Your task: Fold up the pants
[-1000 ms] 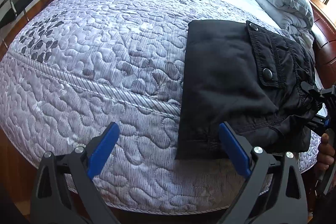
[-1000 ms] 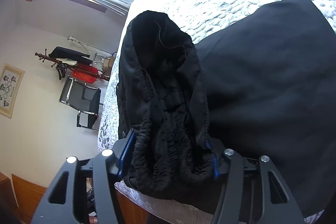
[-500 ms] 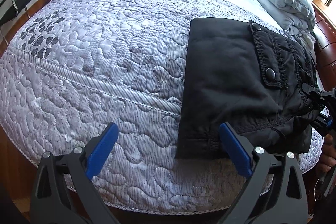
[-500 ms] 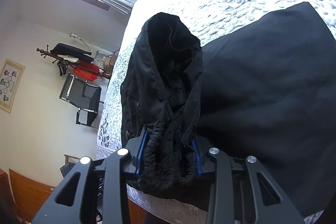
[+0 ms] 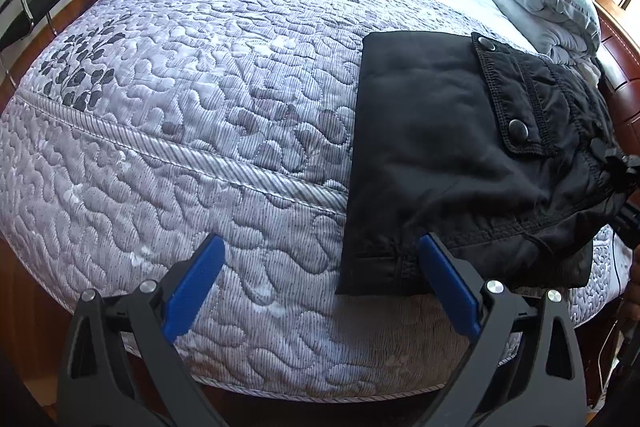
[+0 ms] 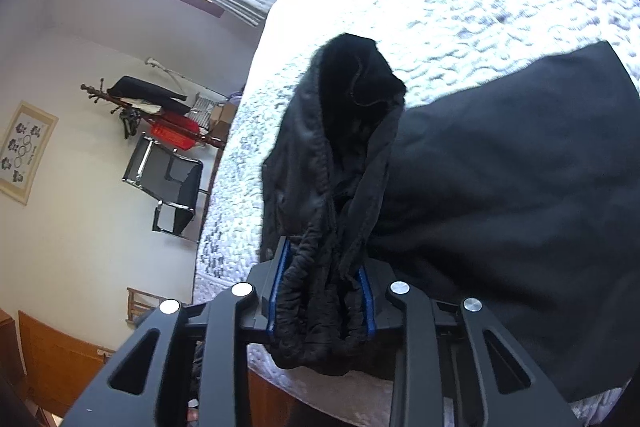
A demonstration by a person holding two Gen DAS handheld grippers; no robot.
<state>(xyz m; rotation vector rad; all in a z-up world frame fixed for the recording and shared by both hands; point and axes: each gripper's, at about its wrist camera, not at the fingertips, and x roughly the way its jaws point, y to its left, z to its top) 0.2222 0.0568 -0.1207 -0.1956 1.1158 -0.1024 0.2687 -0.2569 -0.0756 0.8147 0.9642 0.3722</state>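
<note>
A: What is the right claw (image 6: 322, 297) doing?

B: Its jaws have just been closing, and now they are clamping on the gathered waistband (image 6: 316, 311) of the pants (image 5: 460, 155). A second ago the blue pads were standing wider, with the bunched elastic loose between them; now they are squeezing it from both sides.

A: And the cloth beyond it?

B: The waist end is rising in a hood-like peak above the claw, so the grip seems to be taking the weight. The rest of the pants is lying flat on the bed (image 5: 208, 99), already doubled into a dark block near the bed's front right corner, its lower hem hanging over the front edge.

A: The left claw (image 5: 320, 291)?

B: It is standing wide apart, holding nothing, hovering over the front edge; its right finger is lying just over the pants' lower left corner.

A: What does that mean for the fold?

B: I judge the grasp is done and the waist end is ready to be carried over the flat part. The thick bunch could be slipping if pulled hard.
</note>
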